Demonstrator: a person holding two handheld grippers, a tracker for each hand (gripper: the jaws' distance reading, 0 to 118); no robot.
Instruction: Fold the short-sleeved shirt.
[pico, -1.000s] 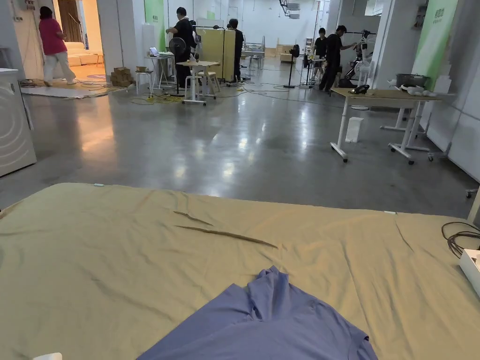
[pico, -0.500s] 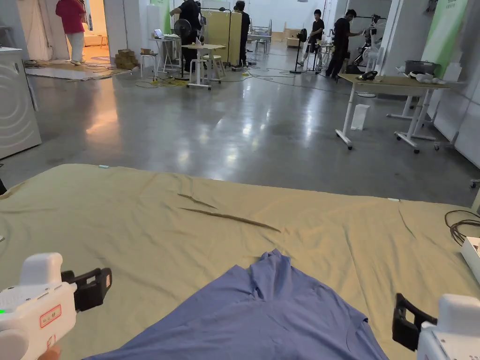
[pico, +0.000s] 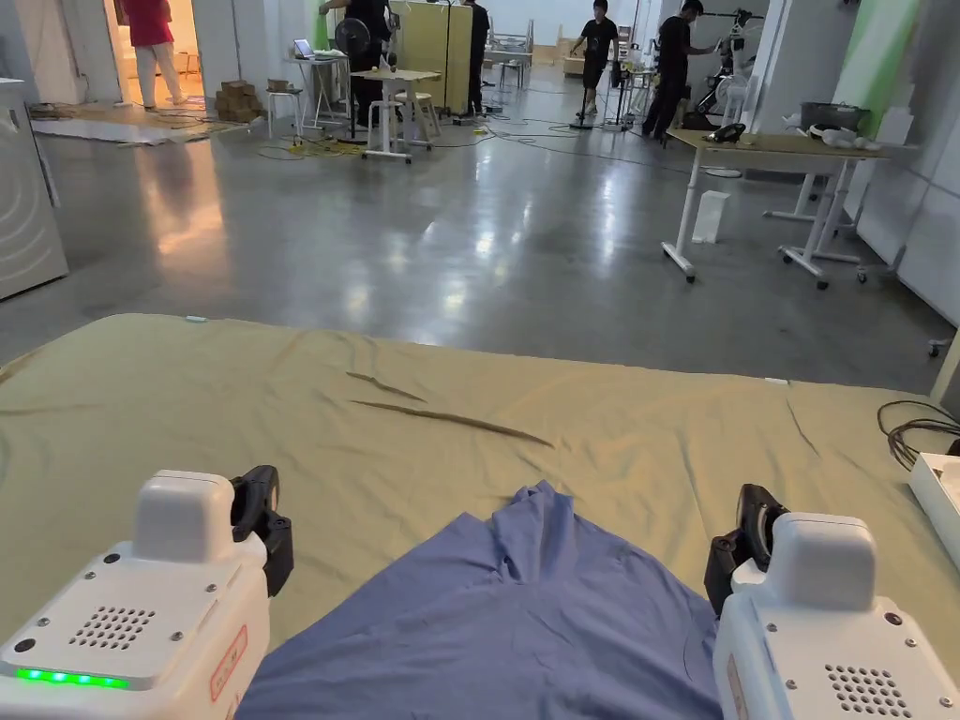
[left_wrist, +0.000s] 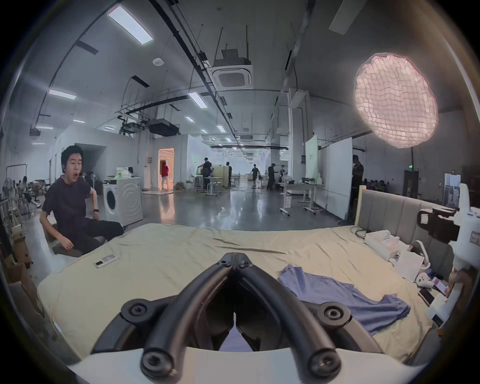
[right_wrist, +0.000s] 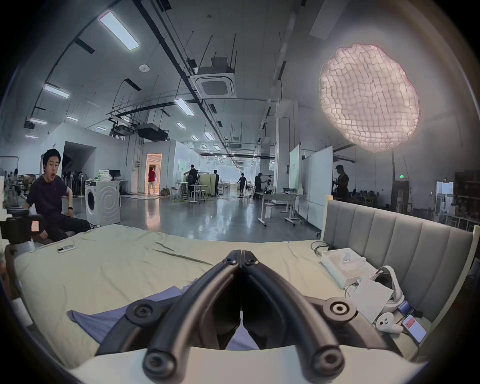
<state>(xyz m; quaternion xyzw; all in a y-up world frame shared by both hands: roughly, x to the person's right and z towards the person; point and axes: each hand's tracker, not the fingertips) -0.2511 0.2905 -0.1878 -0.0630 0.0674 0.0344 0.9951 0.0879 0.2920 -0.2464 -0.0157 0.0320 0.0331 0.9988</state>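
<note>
Left claw (left_wrist: 235, 262): jaws closed, empty, above the bed (pico: 562, 441).
Right claw (right_wrist: 241, 253): jaws closed, empty.
Shirt (pico: 525, 619): blue, crumpled (labels unreadable).
Gripper views: seated person (left_wrist: 70, 205), headboard (right_wrist: 389, 228).

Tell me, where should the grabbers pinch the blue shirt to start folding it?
Probably at the two outer side edges of the shirt, one gripper coming in from each side. It lies spread but wrinkled on the bed, so its edges look loose enough to lift.

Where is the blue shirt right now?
In the head view, the blue shirt lies crumpled on the tan bedsheet, low and centre, between the left gripper and right gripper.
</note>
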